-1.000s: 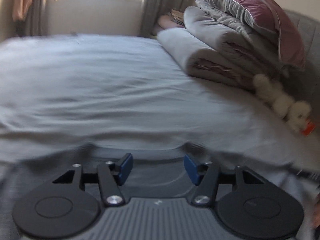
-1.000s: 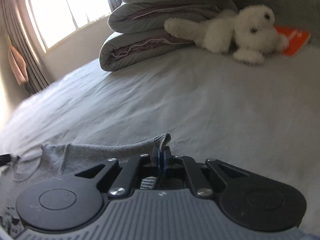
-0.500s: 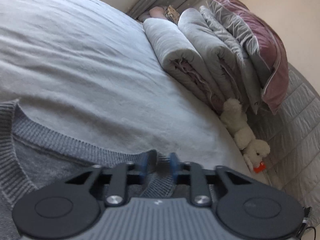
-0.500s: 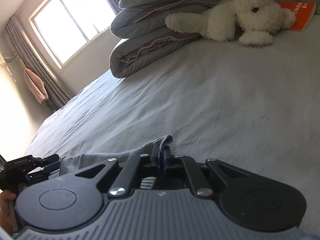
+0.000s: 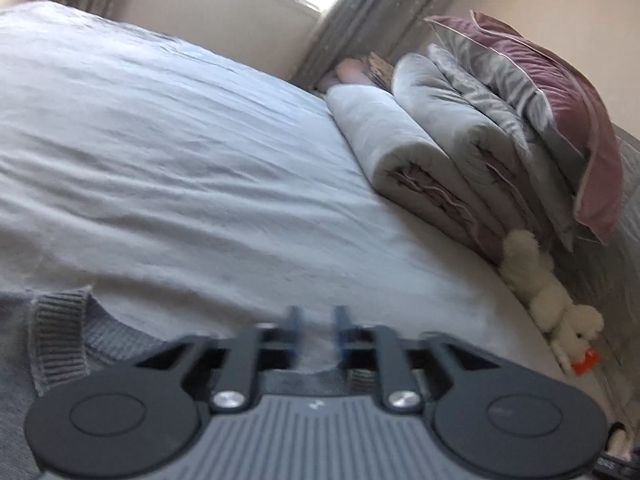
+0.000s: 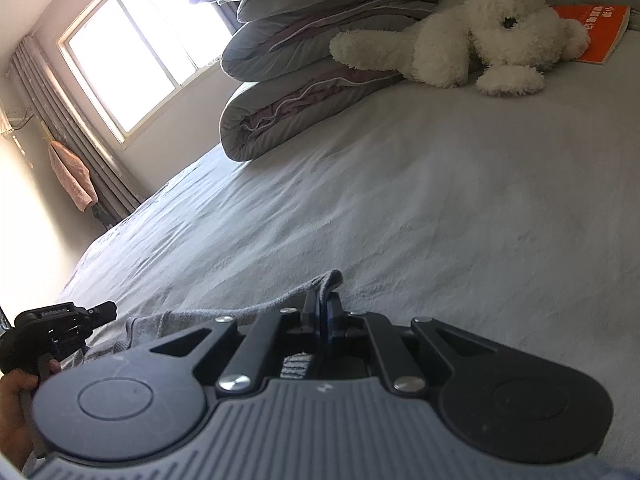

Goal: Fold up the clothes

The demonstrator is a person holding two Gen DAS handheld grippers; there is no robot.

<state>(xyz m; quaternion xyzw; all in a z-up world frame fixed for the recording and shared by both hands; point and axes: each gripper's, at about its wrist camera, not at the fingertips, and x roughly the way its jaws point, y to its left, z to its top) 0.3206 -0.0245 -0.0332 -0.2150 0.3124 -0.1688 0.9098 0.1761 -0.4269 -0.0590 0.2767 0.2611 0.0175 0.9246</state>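
The sweater (image 5: 60, 344) is spread on the bed (image 5: 200, 184), directly under and behind both tools, with its ribbed edge running across from one tool to the other

The right gripper (image 6: 322, 312) is closed, and a fold of the sweater (image 6: 320, 286) is clamped between its pads; the fold is seen standing up just ahead of the tips, and ribbed knit is visible behind them

The left gripper (image 5: 316, 330) is seen with its jaws opening. Only pale sheet appears in the gap ahead of the tips; whether any knit is caught further back cannot be told, as the frame is blurred. The ribbed cuff or hem lies to the left of this tool, just beside its left linkage, not between the pads

The coming move is judged to turn on this offset: the edge to be taken lies left of and slightly behind the left tips. The left tool is the nearer one and is the only one free

The quilts (image 5: 440, 160) and plush toy (image 6: 480, 36) lie well ahead, apart from the sweater
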